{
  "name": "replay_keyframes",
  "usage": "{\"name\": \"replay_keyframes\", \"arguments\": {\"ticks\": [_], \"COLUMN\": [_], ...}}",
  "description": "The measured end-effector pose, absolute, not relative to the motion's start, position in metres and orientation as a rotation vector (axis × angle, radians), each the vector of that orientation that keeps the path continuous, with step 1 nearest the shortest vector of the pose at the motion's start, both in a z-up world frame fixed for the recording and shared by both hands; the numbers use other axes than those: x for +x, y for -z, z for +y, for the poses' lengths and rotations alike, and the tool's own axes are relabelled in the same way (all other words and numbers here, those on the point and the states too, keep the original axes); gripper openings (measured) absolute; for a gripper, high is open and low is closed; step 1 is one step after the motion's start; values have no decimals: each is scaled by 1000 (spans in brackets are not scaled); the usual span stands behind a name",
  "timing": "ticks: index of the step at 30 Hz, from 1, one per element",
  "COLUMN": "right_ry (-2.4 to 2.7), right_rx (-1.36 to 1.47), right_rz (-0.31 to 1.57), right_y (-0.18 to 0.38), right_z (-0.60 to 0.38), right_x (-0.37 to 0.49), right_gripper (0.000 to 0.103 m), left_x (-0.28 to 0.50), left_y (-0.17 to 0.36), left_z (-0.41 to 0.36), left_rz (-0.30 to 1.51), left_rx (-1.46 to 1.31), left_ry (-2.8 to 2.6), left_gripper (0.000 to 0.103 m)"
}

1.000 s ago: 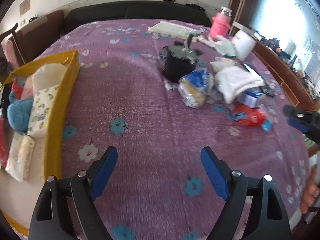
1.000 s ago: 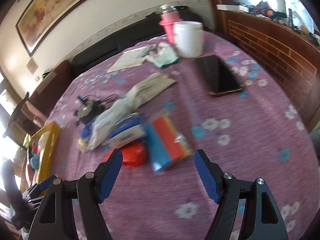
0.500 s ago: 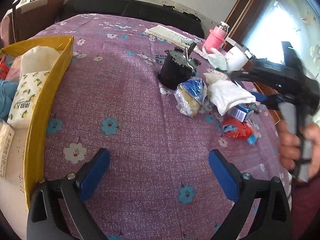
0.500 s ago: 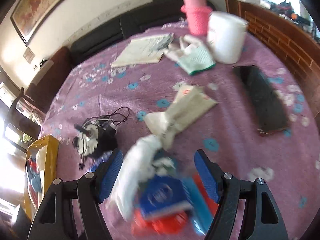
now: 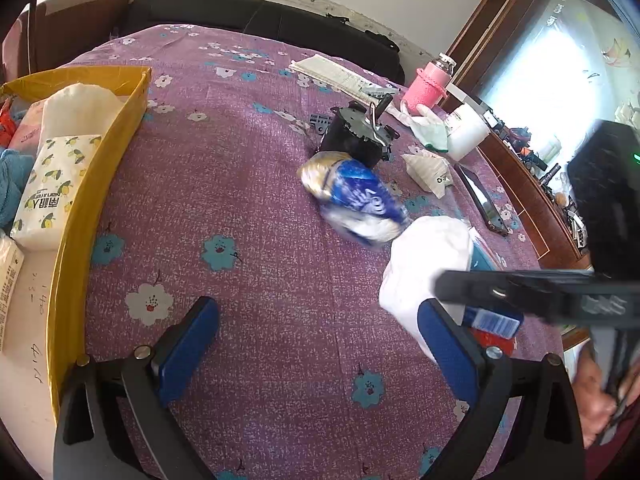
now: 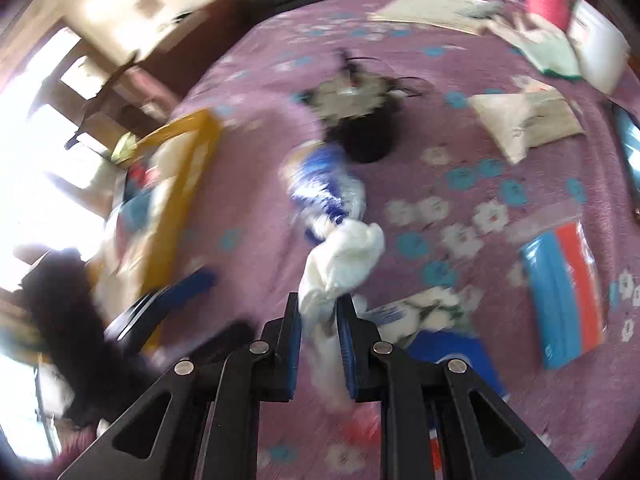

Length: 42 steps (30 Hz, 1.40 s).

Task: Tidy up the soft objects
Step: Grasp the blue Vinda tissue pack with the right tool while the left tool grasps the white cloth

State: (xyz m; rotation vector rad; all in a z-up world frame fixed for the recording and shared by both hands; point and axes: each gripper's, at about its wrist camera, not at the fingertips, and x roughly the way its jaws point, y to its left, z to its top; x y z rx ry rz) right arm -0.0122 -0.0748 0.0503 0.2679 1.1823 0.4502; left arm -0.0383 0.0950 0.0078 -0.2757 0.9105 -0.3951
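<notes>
At the left edge a yellow box of soft packs is seen, bare purple worktop beside it. The left claw is spread, empty. The white cloth is pinched by the right claw, its jaws just closed; that pinch is shown only by the right view

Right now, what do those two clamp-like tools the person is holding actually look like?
Both match: the left gripper and right gripper have black plastic frames with triangular cut-outs, silver rivets at the pivots, and flat blue pads lining the jaws. The right one carries a black boxy housing with a small green light.
</notes>
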Motion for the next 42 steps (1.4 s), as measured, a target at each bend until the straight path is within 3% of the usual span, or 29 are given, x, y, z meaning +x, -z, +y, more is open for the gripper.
{"name": "replay_keyframes", "arguments": {"ticks": [2, 4, 6, 12, 18, 21, 24, 32, 39, 42], "right_ry": [-464, -378, -290, -205, -236, -201, -204, -110, -127, -136], "right_rx": [285, 294, 318, 263, -5, -171, -145, 61, 214, 259], "right_rz": [1133, 1066, 1026, 1045, 1072, 1104, 1120, 1061, 997, 965], "right_y": [-62, -74, -79, -68, -47, -31, -23, -24, -19, -19], "right_z": [-86, -108, -132, -151, -106, -86, -87, -143, -177, -182], "right_x": [-22, -29, -34, -44, -35, -27, -25, -62, -79, -80], "right_gripper": [24, 44, 56, 60, 69, 68, 57, 57, 57, 58], "left_x": [-39, -39, -39, -39, -39, -39, -39, -40, -38, -31], "left_y": [-8, -7, -7, -7, -6, -7, -6, -8, -7, -6], "left_z": [95, 94, 94, 94, 93, 93, 93, 88, 22, -10], "left_rz": [912, 913, 913, 913, 915, 915, 914, 952, 992, 977], "left_rx": [-276, -275, -274, -274, -267, -267, -269, -216, -43, 64], "left_ry": [401, 404, 404, 403, 401, 401, 401, 415, 478, 470], "left_gripper": [101, 102, 102, 102, 102, 102, 102, 103, 102, 89]}}
